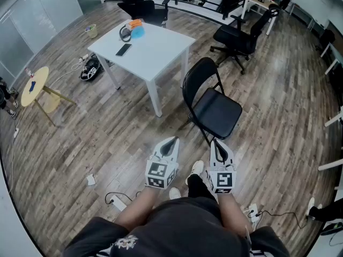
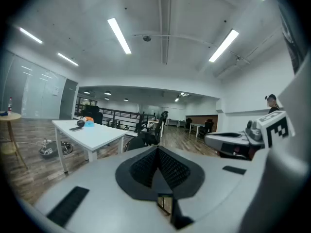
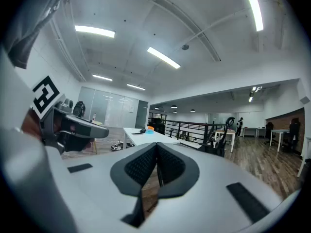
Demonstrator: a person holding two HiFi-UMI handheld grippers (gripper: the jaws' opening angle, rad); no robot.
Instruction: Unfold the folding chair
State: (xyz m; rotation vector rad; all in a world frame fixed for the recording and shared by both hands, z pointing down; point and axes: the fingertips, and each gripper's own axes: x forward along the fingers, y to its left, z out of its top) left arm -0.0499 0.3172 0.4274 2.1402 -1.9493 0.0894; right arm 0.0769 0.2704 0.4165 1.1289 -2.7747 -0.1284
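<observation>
Head view, left to right: one round wooden side table (image 1: pixel 33 85) at far left; the bits on top are too small to tell. On the floor nearer the person are one paper scrap (image 1: pixel 91 180) and one power strip (image 1: pixel 115 201).

Next is one white table (image 1: pixel 153 55) with three things on it: phone (image 1: pixel 124 50), headphones (image 1: pixel 125 32), blue and orange item (image 1: pixel 137 30).

There are two grippers low in the middle, side by side, each with one marker cube. The left gripper (image 1: pixel 172 140) is clenched, its pads pressed together with nothing between them; the left gripper view shows the same. Past its tip lies bare wood floor.

There is one folding chair (image 1: pixel 211 103) — black, standing just right of the white table's near corner. Its seat is down and its back upright, so it is already unfolded. It stands just ahead of both grippers, and neither holds it.

The right gripper (image 1: pixel 217 142) is also clenched and empty; its tip sits near the seat's front edge.

Two office chairs (image 1: pixel 241 33) stand close by — one behind the white table, one right of it. A second power strip (image 1: pixel 252 210) lies at lower right.
</observation>
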